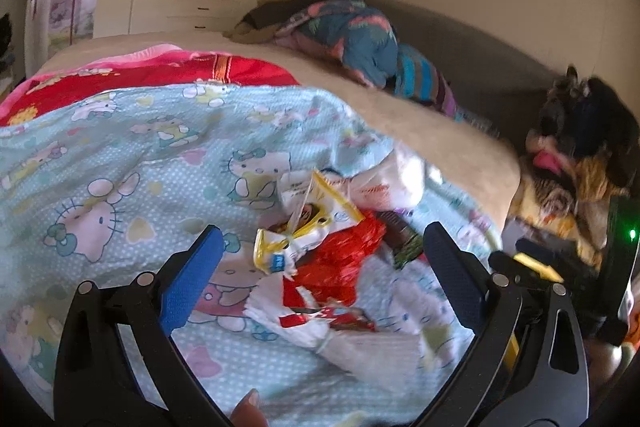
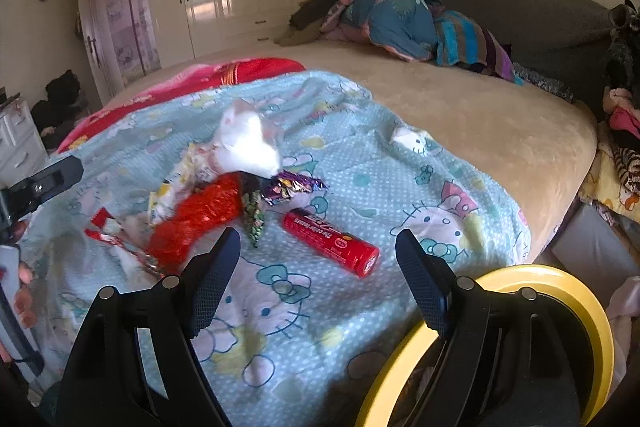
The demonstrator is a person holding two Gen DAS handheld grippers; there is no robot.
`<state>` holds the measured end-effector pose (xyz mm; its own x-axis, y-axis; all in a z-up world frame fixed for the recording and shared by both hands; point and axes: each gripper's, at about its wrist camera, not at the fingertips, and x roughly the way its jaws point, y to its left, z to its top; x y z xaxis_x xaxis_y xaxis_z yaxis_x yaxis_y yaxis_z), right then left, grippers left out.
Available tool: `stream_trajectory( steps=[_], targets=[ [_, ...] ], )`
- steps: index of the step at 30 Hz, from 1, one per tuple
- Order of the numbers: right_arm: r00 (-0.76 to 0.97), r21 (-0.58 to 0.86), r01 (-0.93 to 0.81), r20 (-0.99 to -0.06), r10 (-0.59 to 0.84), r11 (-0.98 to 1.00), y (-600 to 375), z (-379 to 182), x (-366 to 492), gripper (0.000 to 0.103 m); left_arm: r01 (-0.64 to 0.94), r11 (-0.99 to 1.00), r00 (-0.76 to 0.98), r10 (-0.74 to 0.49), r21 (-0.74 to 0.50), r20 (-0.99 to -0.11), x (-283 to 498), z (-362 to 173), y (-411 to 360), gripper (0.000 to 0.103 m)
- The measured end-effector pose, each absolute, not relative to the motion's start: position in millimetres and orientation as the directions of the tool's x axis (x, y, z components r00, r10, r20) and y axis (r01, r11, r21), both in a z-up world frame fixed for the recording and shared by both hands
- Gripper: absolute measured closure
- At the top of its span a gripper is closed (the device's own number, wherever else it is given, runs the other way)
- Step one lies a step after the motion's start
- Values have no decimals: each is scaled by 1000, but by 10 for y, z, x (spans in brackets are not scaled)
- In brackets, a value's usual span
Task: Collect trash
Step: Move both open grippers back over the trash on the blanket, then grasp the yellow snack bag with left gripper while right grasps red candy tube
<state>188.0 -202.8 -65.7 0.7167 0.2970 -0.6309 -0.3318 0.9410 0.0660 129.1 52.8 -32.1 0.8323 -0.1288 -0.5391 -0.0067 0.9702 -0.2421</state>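
Partly blurred wrappers (image 1: 320, 259) btwn tool (image 1: 324, 259) tips.

Black left tool (image 1: 322, 255) with blue pads (image 1: 188, 287).

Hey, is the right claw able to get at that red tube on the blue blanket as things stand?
Probably yes. The right claw is open and empty, and the red tube lies alone on the blue blanket just ahead of it, clear of the wrapper pile.

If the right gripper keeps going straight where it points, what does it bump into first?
Probably the red cylindrical tube lying on the light blue cartoon-cat blanket. It sits just ahead of the open right gripper, though depth is hard to judge.
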Motion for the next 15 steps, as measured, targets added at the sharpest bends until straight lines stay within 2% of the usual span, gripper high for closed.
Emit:
stream_trajectory(
  steps=[8,15],
  targets=[
    [660,14,-359,-703,265,933,-1910,-902,2184,26,39,977,767,-163,-208,-621,1564,-474,496,11],
    [590,14,-381,-766,255,924,-1825,-1024,2536,26,81,983,721,-170,-162,-672,1829,-604,420,17]
  ],
)
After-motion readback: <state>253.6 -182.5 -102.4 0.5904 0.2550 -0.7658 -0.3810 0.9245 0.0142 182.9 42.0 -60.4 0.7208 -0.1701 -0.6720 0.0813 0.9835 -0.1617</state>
